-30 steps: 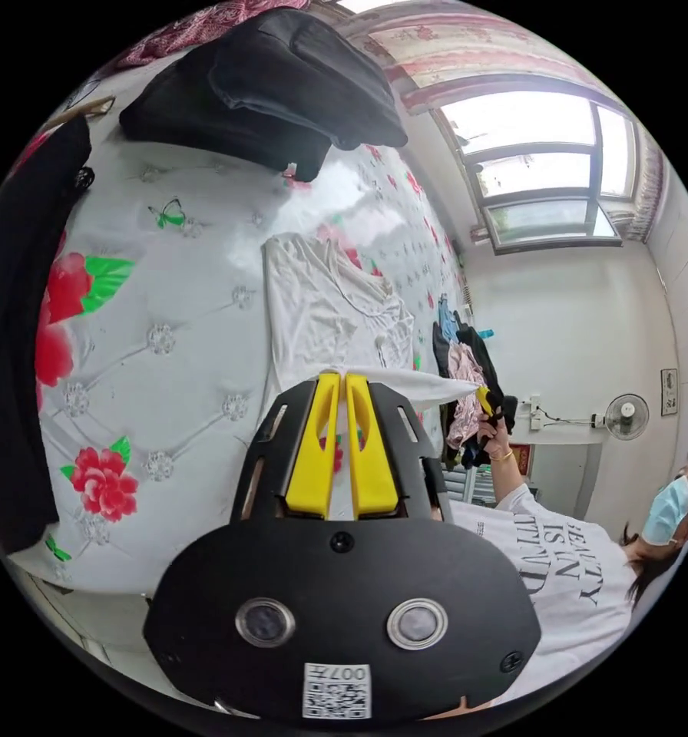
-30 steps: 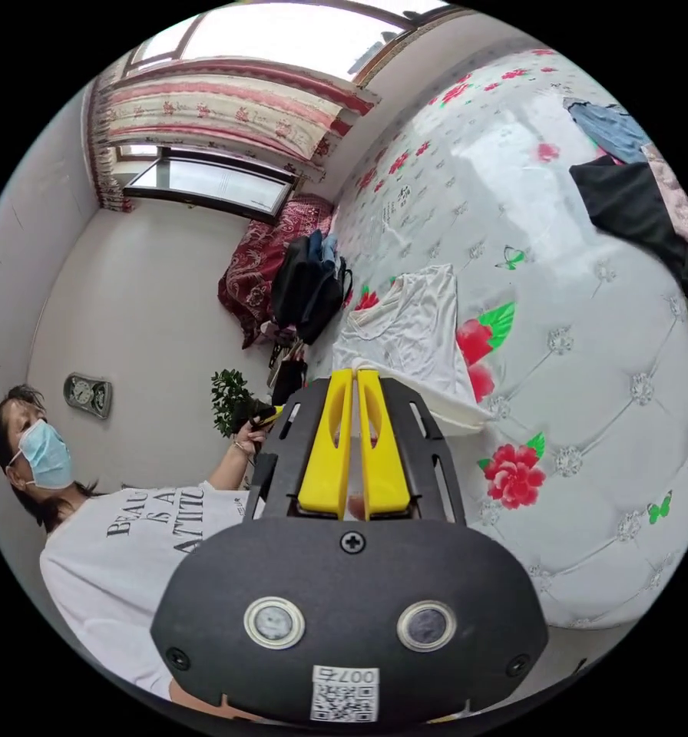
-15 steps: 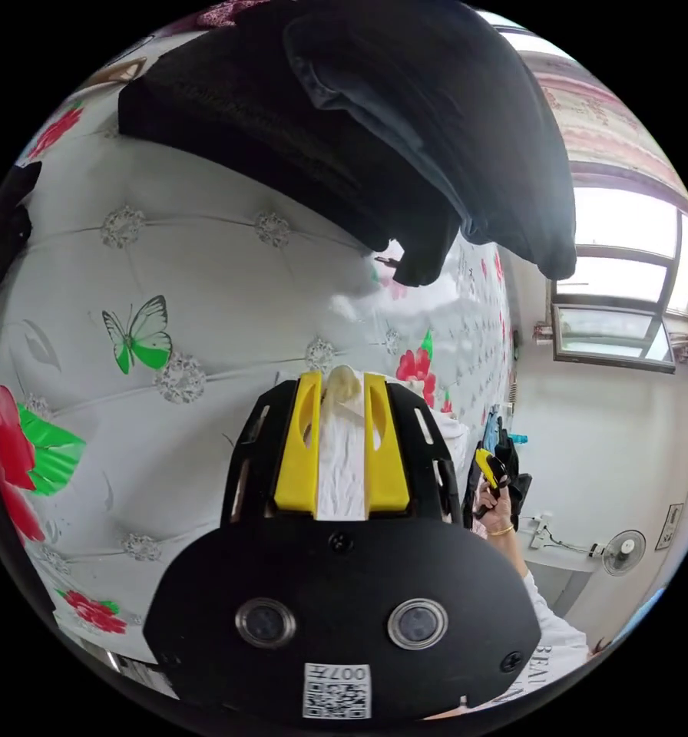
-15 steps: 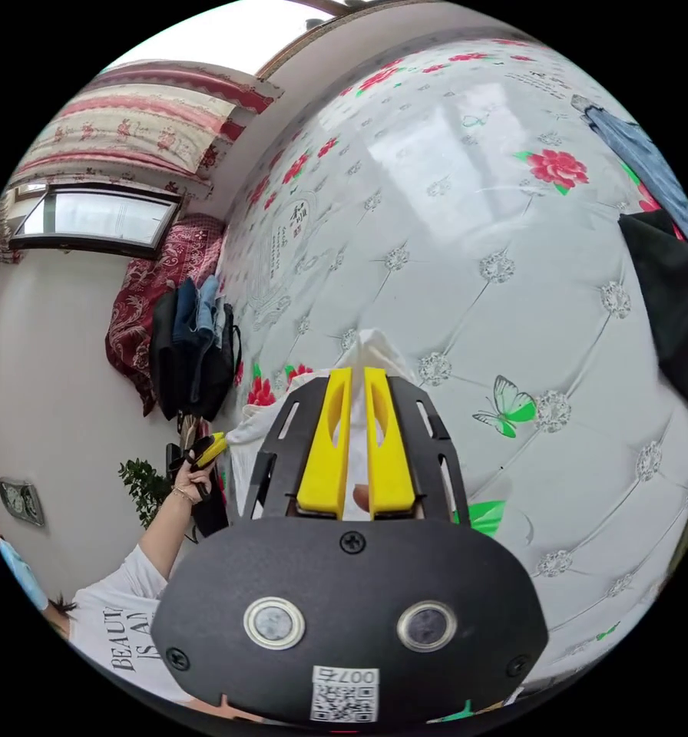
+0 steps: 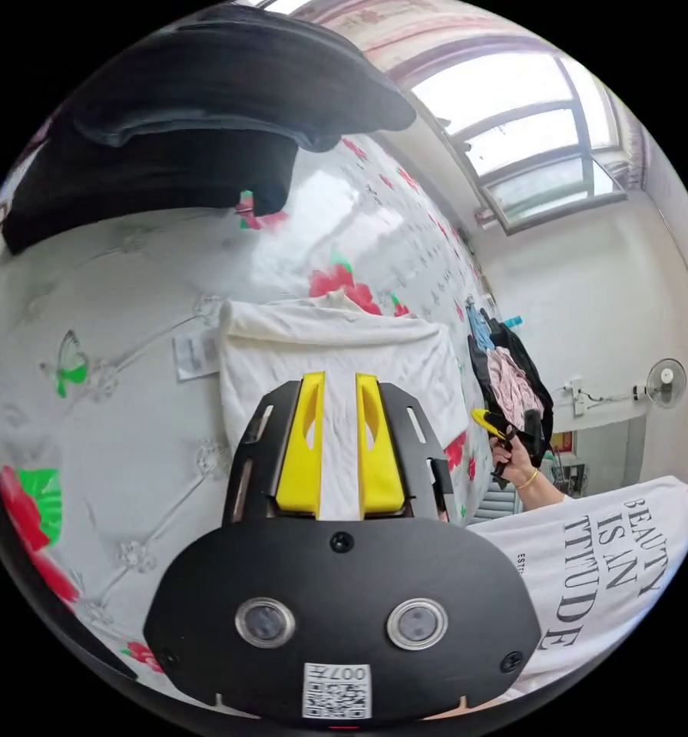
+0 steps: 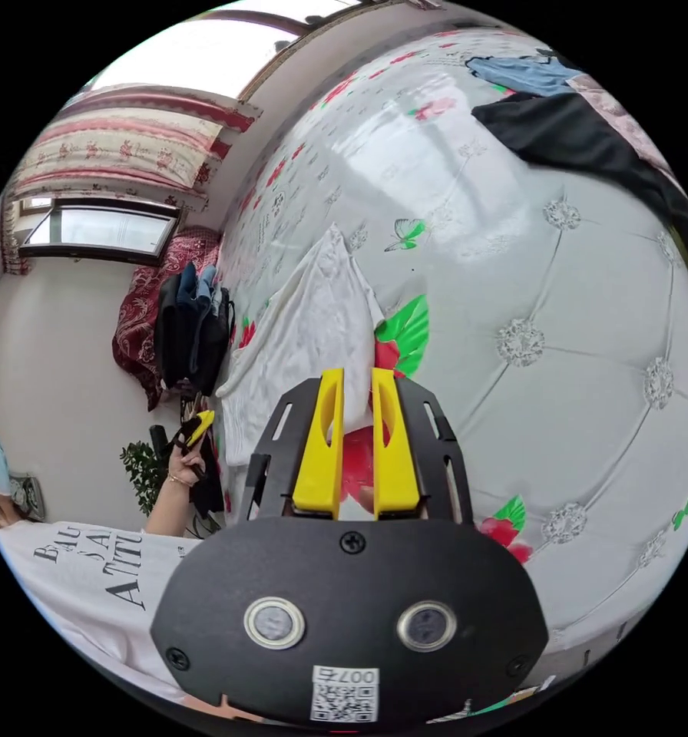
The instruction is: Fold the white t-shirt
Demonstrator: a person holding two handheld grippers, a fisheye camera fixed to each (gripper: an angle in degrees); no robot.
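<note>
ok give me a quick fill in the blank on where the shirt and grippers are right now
1. The white t-shirt lies folded on the ____ mattress cover.
2. The fingers of the left gripper stand ____, with nothing between them.
3. The right gripper hangs over a ____ printed flower.
4. Beyond the shirt in the left gripper view lies a pile of ____ clothes.

Missing words: floral; open; red; black

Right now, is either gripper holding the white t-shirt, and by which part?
Nothing is held. The left gripper and right gripper both stand open, and the white t-shirt lies folded on the flowered bed.
</note>
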